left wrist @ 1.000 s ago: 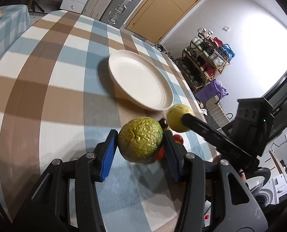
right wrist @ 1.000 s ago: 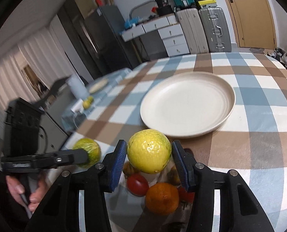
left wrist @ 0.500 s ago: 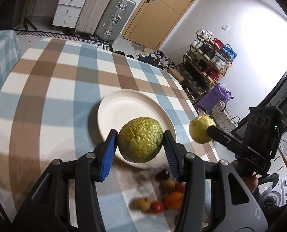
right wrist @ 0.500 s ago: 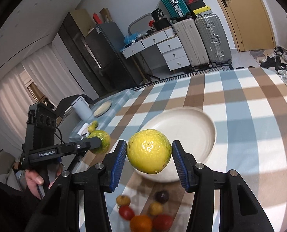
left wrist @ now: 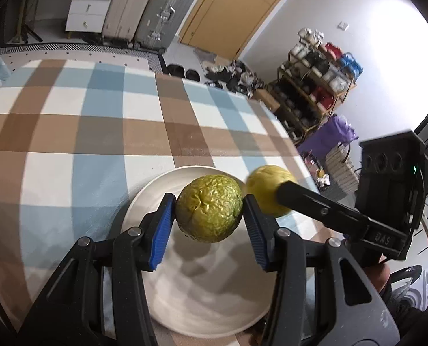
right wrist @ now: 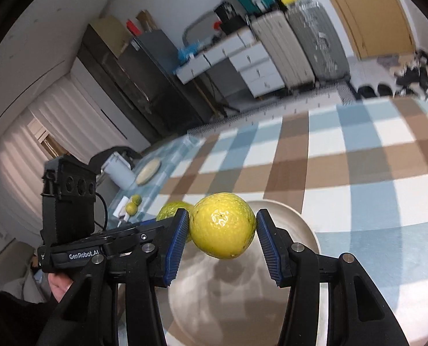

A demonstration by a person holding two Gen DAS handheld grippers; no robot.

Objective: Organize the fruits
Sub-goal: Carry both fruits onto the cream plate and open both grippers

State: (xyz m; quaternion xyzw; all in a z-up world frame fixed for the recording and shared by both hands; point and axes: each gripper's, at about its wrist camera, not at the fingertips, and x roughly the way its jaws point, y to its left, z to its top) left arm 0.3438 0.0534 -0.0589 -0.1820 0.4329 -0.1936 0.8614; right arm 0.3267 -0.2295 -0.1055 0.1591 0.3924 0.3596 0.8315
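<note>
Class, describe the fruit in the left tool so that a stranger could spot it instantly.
Find the round cream plate on the checked tablecloth. Above it, the left tool grips a wrinkled green fruit. The smooth bright yellow fruit beside it lacks those wrinkles.

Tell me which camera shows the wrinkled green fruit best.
The left wrist view: the wrinkled green round fruit sits centred and sharp between the left tongs, over the white round plate. The right wrist view shows only a sliver behind its own blue pad.

Yellow citrus point(right wrist: 222, 225) between jaws, above plate point(right wrist: 306, 225)
</note>
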